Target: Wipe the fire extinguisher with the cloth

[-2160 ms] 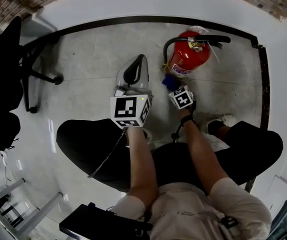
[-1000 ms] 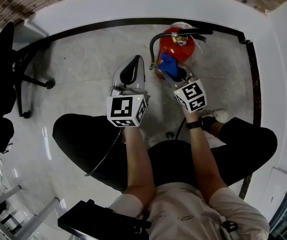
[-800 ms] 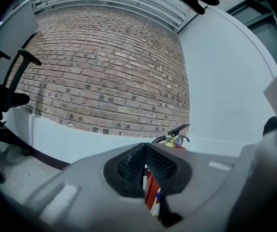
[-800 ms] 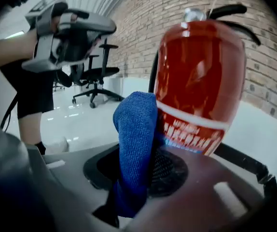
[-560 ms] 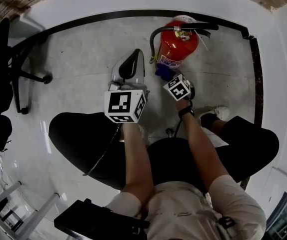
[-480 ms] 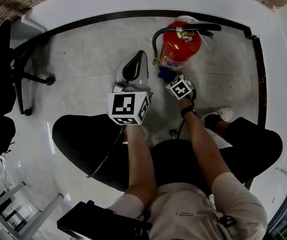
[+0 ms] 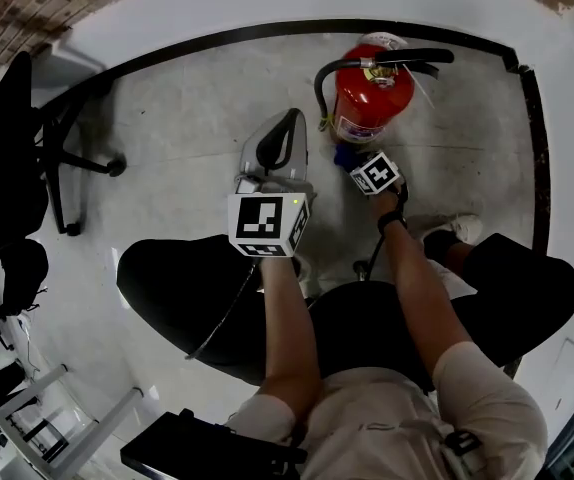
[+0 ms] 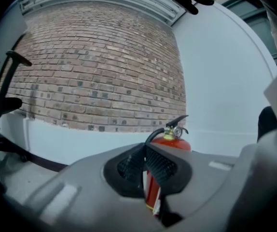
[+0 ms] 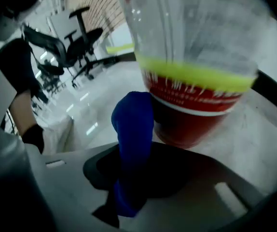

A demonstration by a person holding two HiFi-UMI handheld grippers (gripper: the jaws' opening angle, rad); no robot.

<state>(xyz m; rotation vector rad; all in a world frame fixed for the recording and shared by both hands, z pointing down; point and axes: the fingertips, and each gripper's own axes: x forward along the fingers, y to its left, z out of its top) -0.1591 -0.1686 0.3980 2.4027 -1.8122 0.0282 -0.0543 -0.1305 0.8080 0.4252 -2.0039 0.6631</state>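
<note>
A red fire extinguisher with a black hose and handle stands upright on the grey floor near the white wall. My right gripper is shut on a blue cloth that rests against the cylinder's lower front. In the right gripper view the blue cloth rises out of the jaws beside the extinguisher's red base and its yellow band. My left gripper hangs left of the extinguisher, apart from it, shut with nothing in it. The extinguisher shows just behind the left gripper's closed pads.
Black office chairs stand at the far left. A black baseboard strip runs along the curved white wall behind the extinguisher. The person's dark trouser legs and a white shoe lie close below the grippers. A brick wall rises beyond.
A second ago the right gripper held the cloth high on the extinguisher's body; it has since come down to the lower part. The left gripper has stayed put.
</note>
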